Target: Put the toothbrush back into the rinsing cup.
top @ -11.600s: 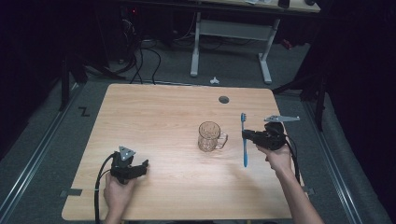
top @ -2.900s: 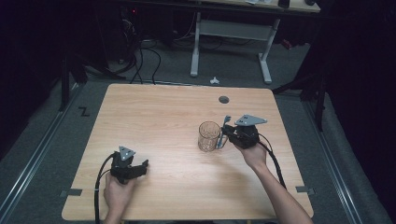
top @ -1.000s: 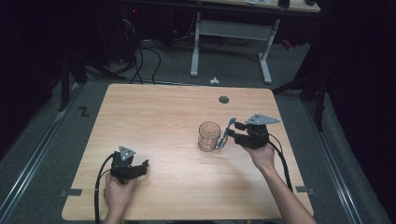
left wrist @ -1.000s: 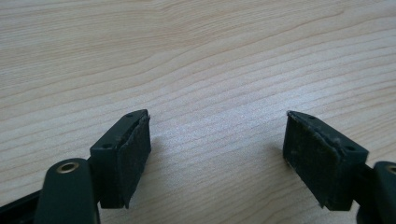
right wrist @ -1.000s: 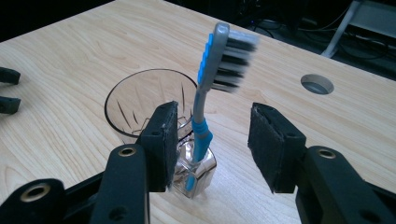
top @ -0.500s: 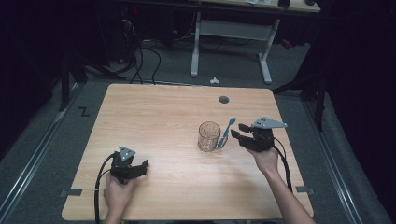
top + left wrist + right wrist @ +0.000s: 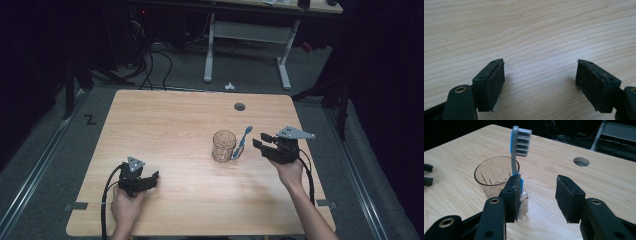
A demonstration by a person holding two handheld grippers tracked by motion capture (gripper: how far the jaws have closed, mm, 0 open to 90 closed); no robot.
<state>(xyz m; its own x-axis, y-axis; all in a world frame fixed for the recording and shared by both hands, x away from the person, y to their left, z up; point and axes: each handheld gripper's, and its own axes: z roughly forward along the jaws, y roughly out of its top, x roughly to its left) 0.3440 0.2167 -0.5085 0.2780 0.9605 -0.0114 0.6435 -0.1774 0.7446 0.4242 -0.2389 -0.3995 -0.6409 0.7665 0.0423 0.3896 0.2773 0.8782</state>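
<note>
L gripper [image 7: 150,178] idle at table's [image 7: 170,120] 7 o'clock, jaws wide, empty. Glass mug [image 7: 223,146] near centre; toothbrush [image 7: 242,142] leans on its 3 o'clock side, outside. R gripper [image 7: 258,140] just beside it — jaws part-open, just been closing, gripping nothing. Step: release/re-grip; next needs realignment. R gripper view shows bristles [image 7: 523,142] up.

The toothbrush [image 7: 242,142] now leans on the mug [image 7: 223,146]; the right claw [image 7: 261,140], closing slightly, has released it.

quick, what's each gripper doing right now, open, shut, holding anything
Left gripper: open, nothing between its jaws, low over the table.
Right gripper: open, jaws just closing a little, holding nothing; the toothbrush leans on the glass mug.
</note>
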